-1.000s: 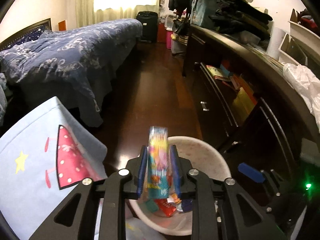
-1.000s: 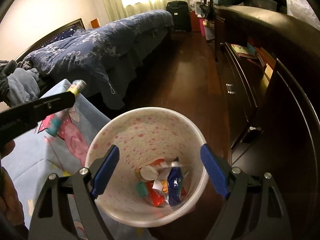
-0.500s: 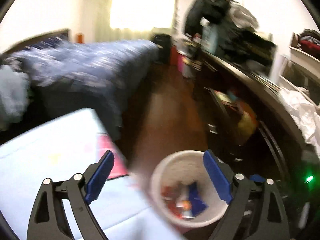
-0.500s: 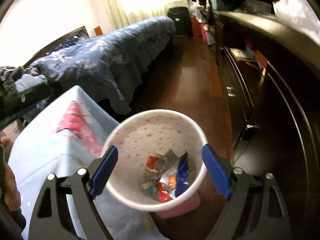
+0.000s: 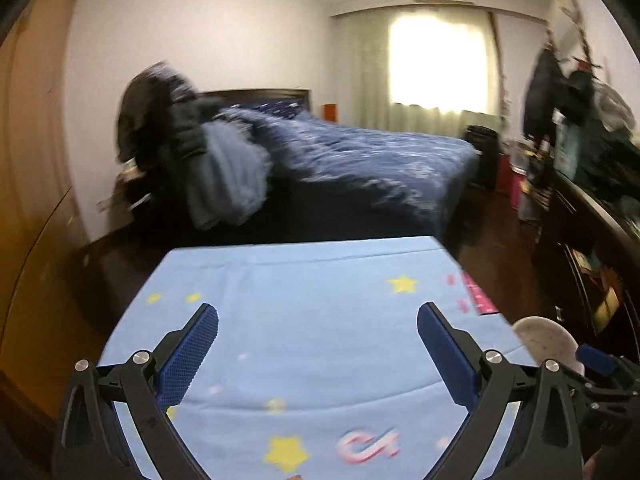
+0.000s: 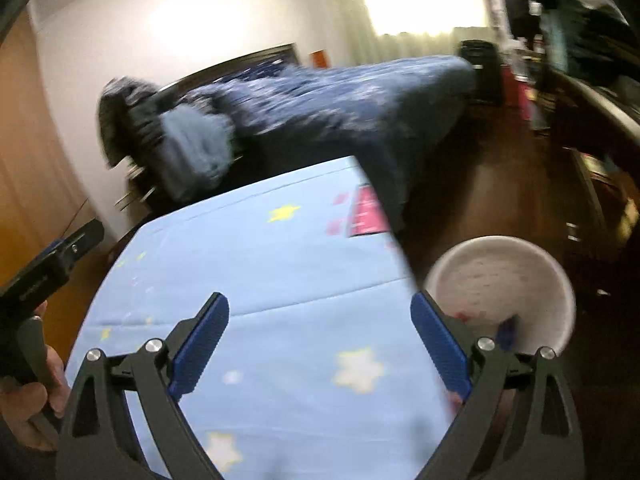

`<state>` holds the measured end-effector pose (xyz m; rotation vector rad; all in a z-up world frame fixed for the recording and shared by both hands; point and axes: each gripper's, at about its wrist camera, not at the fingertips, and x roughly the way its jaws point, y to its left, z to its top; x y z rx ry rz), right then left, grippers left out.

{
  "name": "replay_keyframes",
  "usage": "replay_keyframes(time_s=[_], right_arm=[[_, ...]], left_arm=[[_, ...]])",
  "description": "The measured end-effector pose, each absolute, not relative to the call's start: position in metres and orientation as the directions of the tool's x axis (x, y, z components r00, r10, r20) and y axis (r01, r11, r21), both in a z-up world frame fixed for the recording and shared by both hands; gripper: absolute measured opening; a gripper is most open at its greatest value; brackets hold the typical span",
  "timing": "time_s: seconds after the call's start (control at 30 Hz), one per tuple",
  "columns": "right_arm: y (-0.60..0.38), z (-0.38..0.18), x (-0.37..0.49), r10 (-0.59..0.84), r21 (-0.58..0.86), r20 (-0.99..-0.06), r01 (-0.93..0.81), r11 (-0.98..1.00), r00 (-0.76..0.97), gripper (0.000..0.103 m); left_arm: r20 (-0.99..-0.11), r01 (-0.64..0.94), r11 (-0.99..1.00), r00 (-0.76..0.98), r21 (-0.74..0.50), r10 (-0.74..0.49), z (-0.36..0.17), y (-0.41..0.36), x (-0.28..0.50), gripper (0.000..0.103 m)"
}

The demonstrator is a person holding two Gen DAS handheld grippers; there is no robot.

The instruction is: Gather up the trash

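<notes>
A white bin with pink speckles point(image 6: 500, 276) stands on the floor beside the table's right edge, with several wrappers point(image 6: 507, 330) in its bottom. In the left wrist view only the rim of the bin point(image 5: 546, 338) shows at the lower right. My left gripper point(image 5: 318, 312) hovers over the light blue star-print tablecloth point(image 5: 304, 300), its jaws opening with nothing between them. My right gripper point(image 6: 320, 300) hangs over the same tablecloth point(image 6: 260, 264), just left of the bin, jaws also opening and empty. No loose trash shows on the cloth. Both views are blurred.
A bed with a dark blue quilt point(image 5: 360, 152) lies beyond the table, with a heap of clothes point(image 5: 192, 156) at its near end. A dark dresser point(image 5: 592, 224) lines the right wall across a strip of wooden floor point(image 6: 480, 184). A hand point(image 6: 24, 400) holds the left gripper's handle.
The left gripper, shut on a colourful wrapper above the bin, opened and the wrapper is gone from it. Both grippers swung left from the bin to over the blue tablecloth.
</notes>
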<state>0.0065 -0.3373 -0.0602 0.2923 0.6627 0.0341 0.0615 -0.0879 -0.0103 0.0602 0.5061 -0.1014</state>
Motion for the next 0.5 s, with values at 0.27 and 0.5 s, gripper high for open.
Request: replay_keyframes(time_s=[0.27,0.5], right_arm=[[-0.272,-0.053,0.015,0.194,0.247,-0.620,-0.046,0.968,0.760,0.093],[-0.248,-0.052,0.020,0.211,0.227,-0.636,-0.081,0.970,0.742,0.093]], left_arm=[[-0.504,-0.001,1.000,0.864,0.000,0.001,-0.015,-0.030,0.046,0.099],[-0.506,-0.041,0.998,0.863,-0.037,0.016,-0.017,-0.001,0.041,0.099]])
